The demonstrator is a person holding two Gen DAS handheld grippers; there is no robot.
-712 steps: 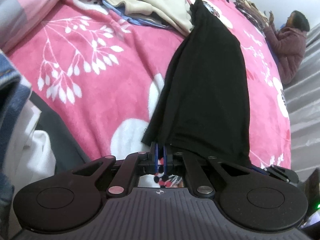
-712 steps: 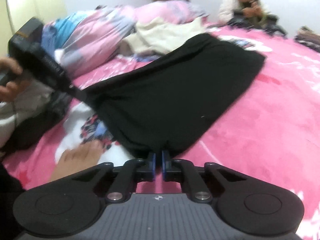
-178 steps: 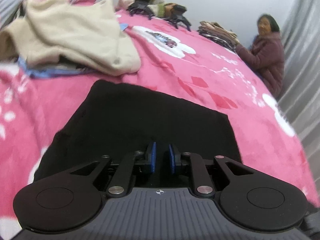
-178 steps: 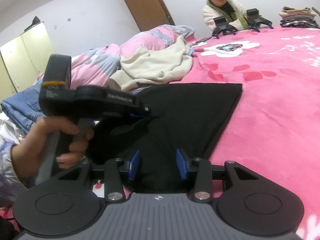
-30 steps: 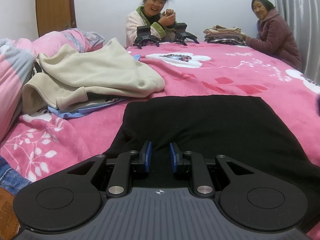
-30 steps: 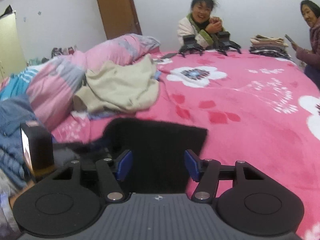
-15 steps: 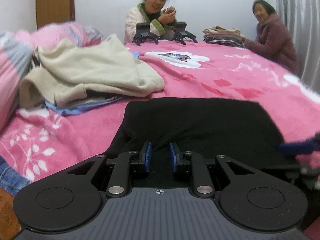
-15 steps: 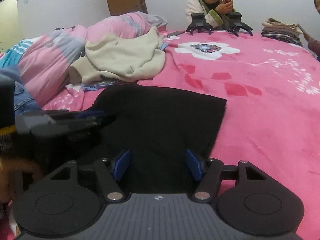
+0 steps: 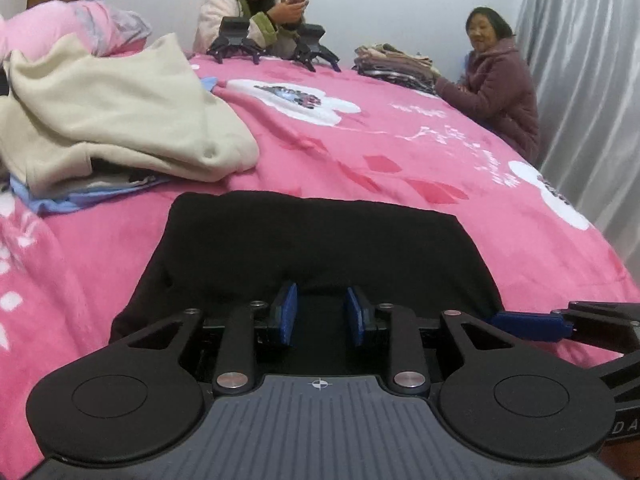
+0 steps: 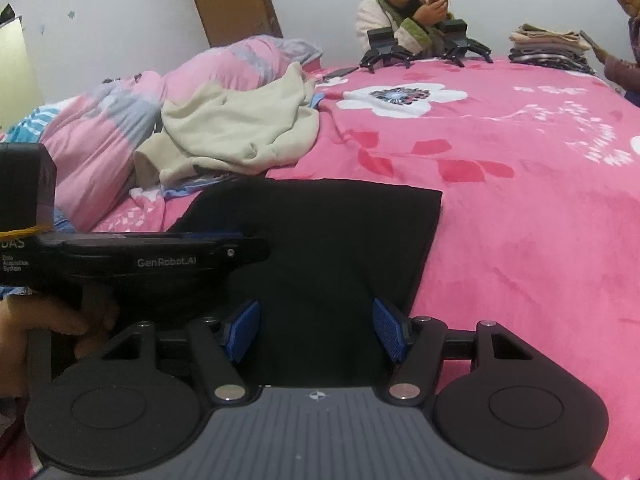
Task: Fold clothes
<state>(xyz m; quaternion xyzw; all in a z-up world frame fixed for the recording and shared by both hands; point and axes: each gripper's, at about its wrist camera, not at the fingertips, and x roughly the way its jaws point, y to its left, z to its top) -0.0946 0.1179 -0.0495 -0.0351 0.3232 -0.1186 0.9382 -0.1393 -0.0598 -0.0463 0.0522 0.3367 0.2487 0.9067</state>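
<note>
A black garment (image 9: 320,240) lies folded into a flat rectangle on the pink flowered bed cover (image 9: 400,152). My left gripper (image 9: 322,316) is open, its blue pads apart at the garment's near edge with nothing pinched. My right gripper (image 10: 316,336) stands wide open over the near right part of the same garment (image 10: 340,248). In the right wrist view the left gripper (image 10: 140,256) reaches in from the left, held by a hand (image 10: 52,320). One blue finger of the right gripper (image 9: 528,324) shows at the garment's right corner in the left wrist view.
A heap of cream clothing (image 9: 120,120) lies behind the garment on the left, beside a pink quilt (image 10: 120,132). Two people sit at the far side with another pair of grippers (image 9: 276,46) and a folded stack (image 9: 396,66). A grey curtain (image 9: 580,100) hangs on the right.
Both grippers have come lower and closer to the garment's near edge. The left pads stand a little wider apart. The right gripper's finger now shows nearer in the left wrist view.
</note>
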